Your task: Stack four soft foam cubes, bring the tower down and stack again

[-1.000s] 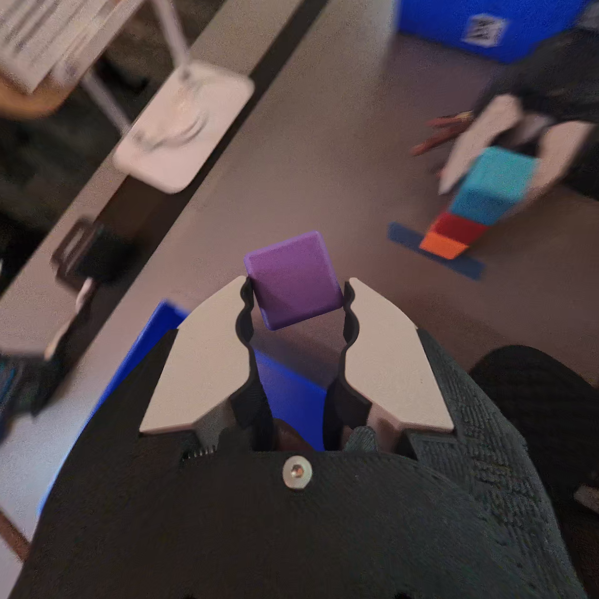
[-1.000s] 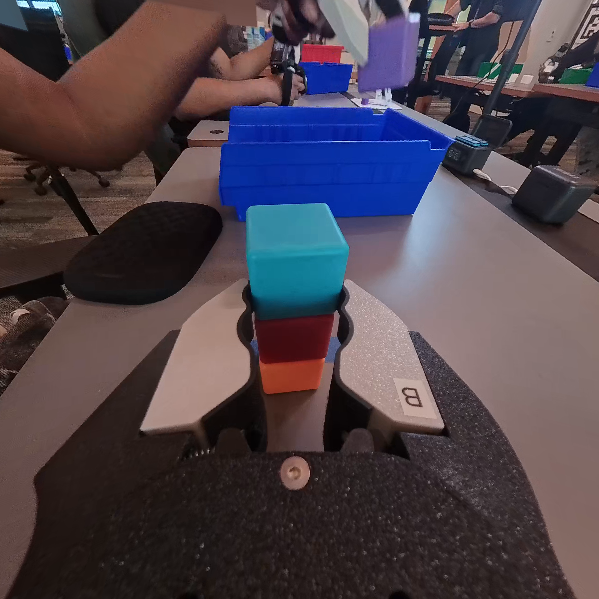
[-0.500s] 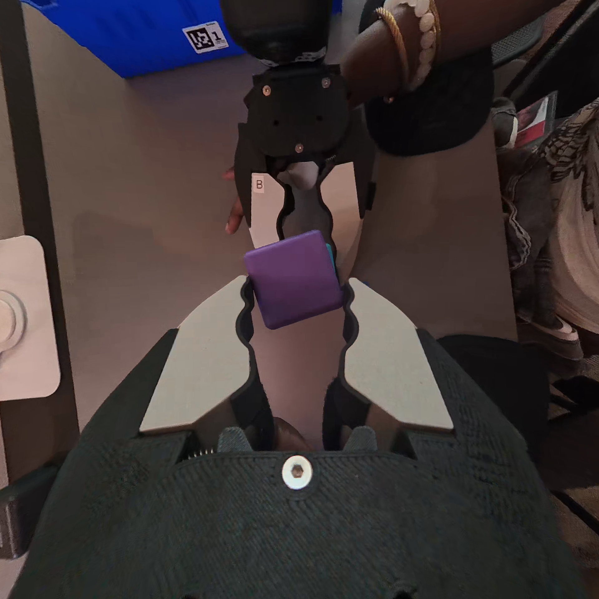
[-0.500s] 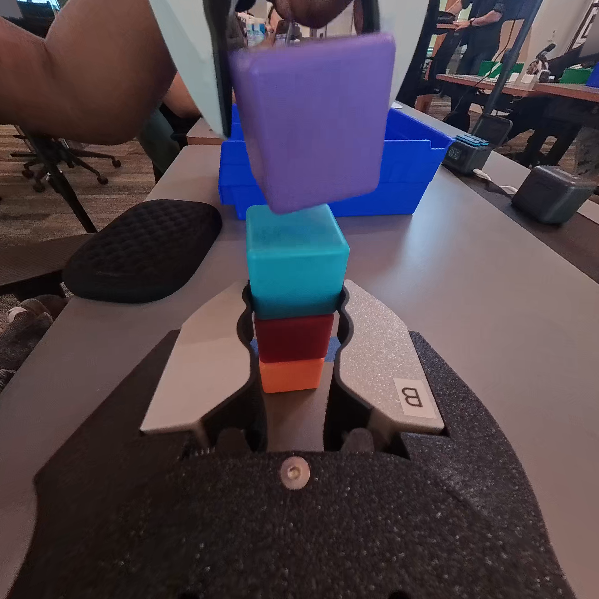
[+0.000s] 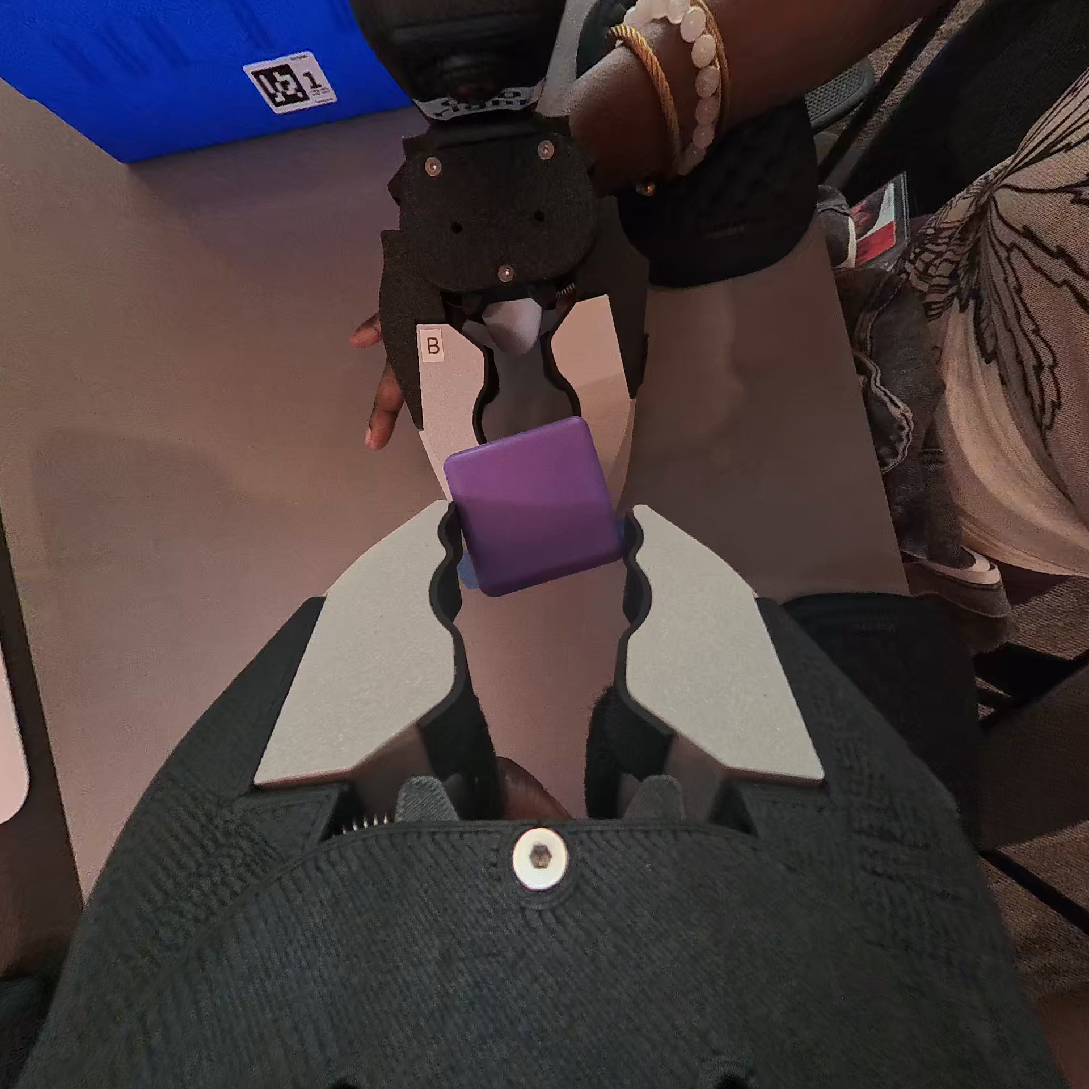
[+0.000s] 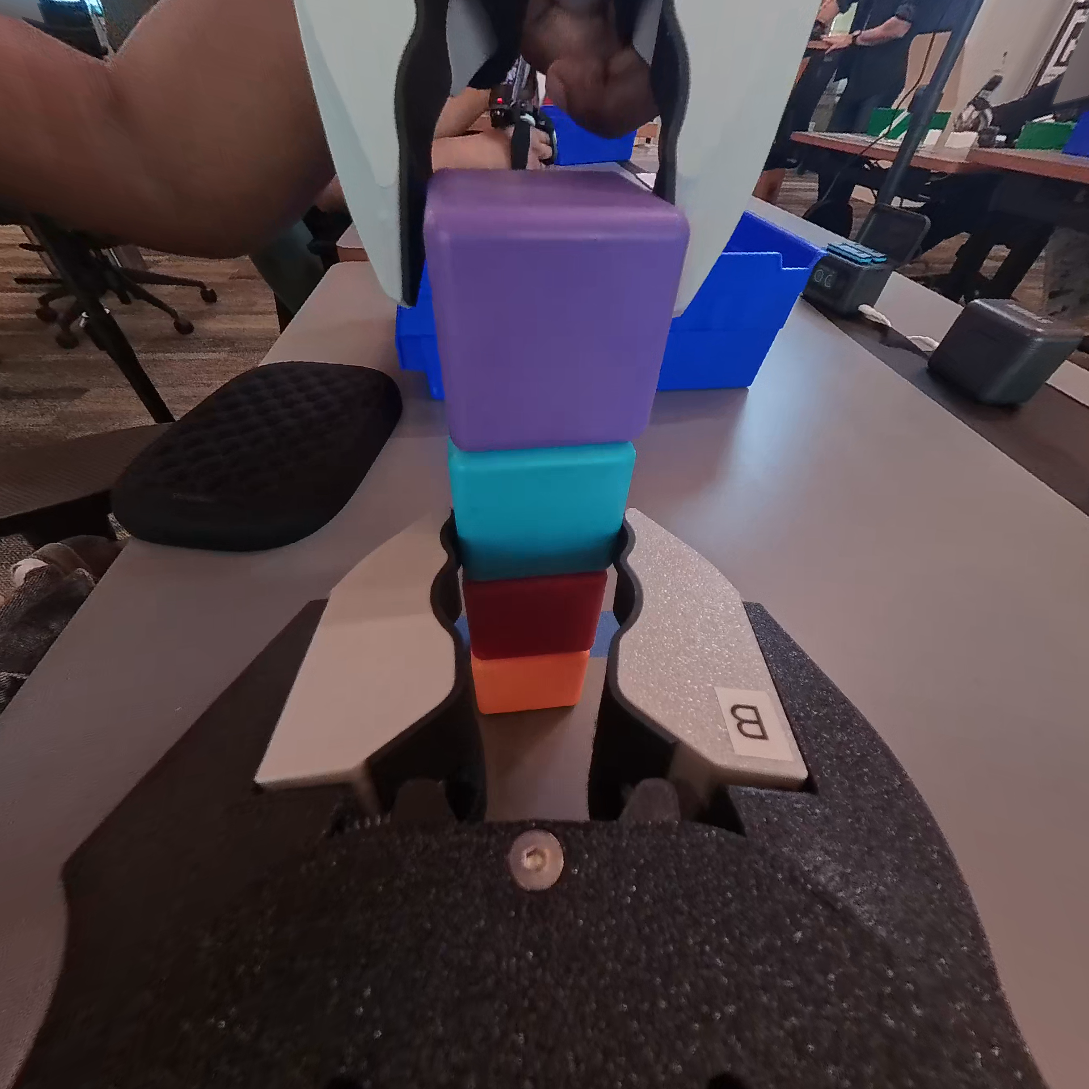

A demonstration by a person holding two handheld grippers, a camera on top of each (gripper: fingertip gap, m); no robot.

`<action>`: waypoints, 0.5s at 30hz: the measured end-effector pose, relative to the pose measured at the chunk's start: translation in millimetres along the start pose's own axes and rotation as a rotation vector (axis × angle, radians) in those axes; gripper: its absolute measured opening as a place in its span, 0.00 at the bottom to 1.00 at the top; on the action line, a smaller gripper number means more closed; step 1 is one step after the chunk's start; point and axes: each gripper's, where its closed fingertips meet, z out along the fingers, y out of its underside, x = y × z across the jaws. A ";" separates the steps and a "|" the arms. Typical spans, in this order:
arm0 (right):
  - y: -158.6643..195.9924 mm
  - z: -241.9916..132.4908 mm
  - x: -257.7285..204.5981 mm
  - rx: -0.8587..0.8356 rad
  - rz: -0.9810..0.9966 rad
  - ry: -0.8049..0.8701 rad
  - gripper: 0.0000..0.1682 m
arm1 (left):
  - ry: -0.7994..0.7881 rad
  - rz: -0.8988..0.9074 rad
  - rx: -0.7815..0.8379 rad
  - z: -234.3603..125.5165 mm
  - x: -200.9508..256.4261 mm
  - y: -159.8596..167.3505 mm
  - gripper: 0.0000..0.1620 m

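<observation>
Purple cube [image 6: 554, 306]: frame centre, sitting square on the teal cube [image 6: 539, 501]
Left gripper [image 5: 539, 545]: directly above, clamped on purple
Right gripper [image 6: 536, 566]: pinching teal, steadying the tower

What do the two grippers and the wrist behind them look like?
Both grippers have a textured black body with a silver hex bolt in the middle and two pale grey fingers lined with wavy black pads. The left gripper bears no marking that I can see. The right gripper has a white sticker on one finger. The wrist behind it wears a gold bangle and a white bead bracelet.
</observation>
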 end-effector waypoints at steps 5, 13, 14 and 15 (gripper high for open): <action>0.9 -1.1 -0.8 -0.010 -0.037 0.002 0.30 | -0.109 -0.035 0.024 -4.9 -5.4 0.8 0.40; -47.9 -36.3 -4.8 0.204 0.015 -0.022 0.70 | -0.340 -0.040 0.725 -48.1 19.4 -42.9 0.85; -55.6 -41.7 -6.5 0.236 0.017 -0.026 0.72 | -0.337 -0.053 0.777 -49.0 22.5 -42.3 0.86; -63.7 -47.1 -7.9 0.273 0.021 -0.032 0.74 | -0.339 -0.071 0.816 -49.5 23.2 -39.9 0.86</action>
